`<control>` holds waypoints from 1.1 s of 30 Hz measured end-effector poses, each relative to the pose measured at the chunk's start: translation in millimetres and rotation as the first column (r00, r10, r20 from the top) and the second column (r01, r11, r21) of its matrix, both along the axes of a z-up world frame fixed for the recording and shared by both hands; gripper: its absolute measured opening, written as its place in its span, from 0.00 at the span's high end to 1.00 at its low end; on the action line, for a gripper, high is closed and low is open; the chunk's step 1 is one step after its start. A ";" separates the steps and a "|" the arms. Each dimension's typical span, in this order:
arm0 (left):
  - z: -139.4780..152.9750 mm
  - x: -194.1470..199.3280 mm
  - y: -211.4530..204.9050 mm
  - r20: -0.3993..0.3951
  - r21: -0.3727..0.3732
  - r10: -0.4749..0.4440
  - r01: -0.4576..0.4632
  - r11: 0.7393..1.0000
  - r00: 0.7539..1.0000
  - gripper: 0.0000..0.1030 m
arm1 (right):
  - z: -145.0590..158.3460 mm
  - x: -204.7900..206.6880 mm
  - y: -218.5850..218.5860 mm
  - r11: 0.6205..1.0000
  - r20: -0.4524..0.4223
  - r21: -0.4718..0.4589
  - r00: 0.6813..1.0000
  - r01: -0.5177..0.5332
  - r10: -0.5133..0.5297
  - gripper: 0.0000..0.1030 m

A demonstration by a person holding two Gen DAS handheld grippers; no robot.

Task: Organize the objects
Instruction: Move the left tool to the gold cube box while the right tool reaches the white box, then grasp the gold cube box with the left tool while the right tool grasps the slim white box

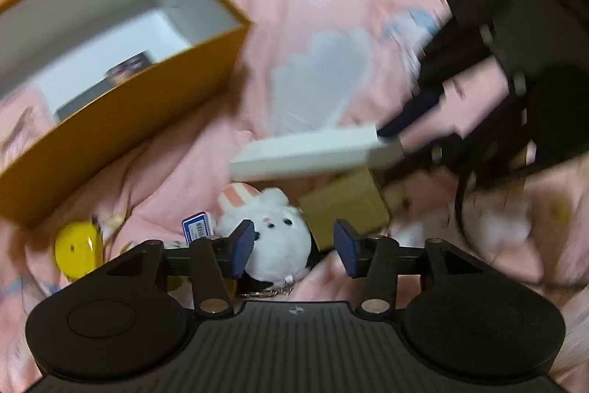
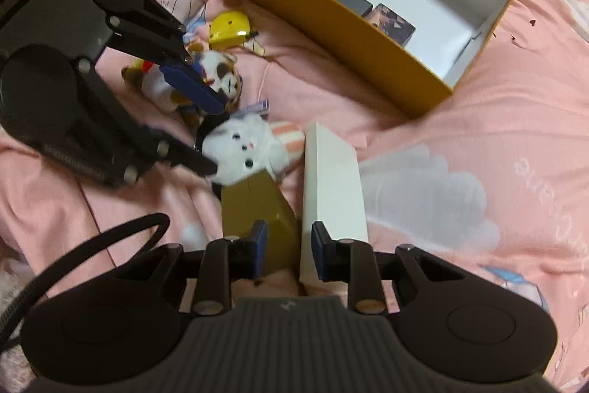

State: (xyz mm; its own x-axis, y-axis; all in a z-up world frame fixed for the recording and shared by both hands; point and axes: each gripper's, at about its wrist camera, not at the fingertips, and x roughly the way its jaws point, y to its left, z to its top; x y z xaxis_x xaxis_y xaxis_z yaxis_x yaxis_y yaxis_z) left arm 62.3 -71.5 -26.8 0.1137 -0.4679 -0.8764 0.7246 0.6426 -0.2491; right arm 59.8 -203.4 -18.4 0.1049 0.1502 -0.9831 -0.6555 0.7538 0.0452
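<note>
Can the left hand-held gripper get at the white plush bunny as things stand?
Probably yes. The left hand-held gripper is open, its pads either side of the white plush bunny with nothing above it. The gold box crowds one side and could catch a pad.

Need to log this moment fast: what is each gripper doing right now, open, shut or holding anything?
Left gripper: open, holding nothing; white plush toy lies below the gap between its fingers.
Right gripper: open, holding nothing, above the white box.
</note>
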 end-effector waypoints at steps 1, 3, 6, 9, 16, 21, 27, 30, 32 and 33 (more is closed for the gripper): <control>-1.6 -4.2 -5.0 0.024 0.023 -0.048 0.047 0.999 0.999 0.42 | -0.1 -2.8 -1.3 1.000 0.004 -0.005 1.000 0.000 0.000 0.67; -4.1 -12.4 -10.7 0.063 0.041 -0.125 0.123 0.992 0.990 0.38 | -0.7 -7.1 -4.0 1.000 0.017 -0.022 1.000 -0.003 0.003 0.65; -9.3 -16.7 -17.6 0.094 0.061 -0.222 0.217 0.974 0.970 0.34 | 0.1 -11.6 -10.3 0.999 0.014 -0.039 1.000 0.002 -0.001 0.63; -9.5 -16.5 -24.4 0.150 0.066 -0.313 0.306 0.950 0.938 0.33 | -2.6 -12.6 -15.4 0.999 0.007 -0.045 1.000 0.012 -0.012 0.57; -13.7 -17.7 -51.5 0.166 0.101 -0.536 0.527 0.844 0.828 0.28 | -13.6 -9.4 -23.3 0.998 -0.010 -0.066 1.000 0.017 -0.017 0.56; -21.8 -18.1 -73.6 0.146 0.097 -0.623 0.615 0.782 0.769 0.32 | -17.0 -4.2 -25.3 0.998 -0.014 -0.067 1.000 0.011 -0.012 0.56; -25.6 -15.6 -71.2 0.089 0.068 -0.529 0.525 0.848 0.844 0.38 | -20.7 -1.0 -30.6 0.998 -0.021 -0.061 1.000 0.017 -0.019 0.54; -22.2 -17.4 -61.4 0.065 0.049 -0.444 0.442 0.896 0.894 0.38 | -19.0 0.1 -29.1 0.998 -0.017 -0.061 1.000 0.010 -0.011 0.54; -19.0 -18.2 -53.2 0.048 0.031 -0.384 0.382 0.923 0.922 0.39 | -16.3 1.6 -25.3 0.998 -0.014 -0.058 1.000 -0.001 0.000 0.54; -16.2 -15.8 -50.5 0.043 0.021 -0.359 0.359 0.933 0.932 0.39 | -15.2 2.6 -22.9 0.998 -0.014 -0.060 1.000 -0.006 0.005 0.54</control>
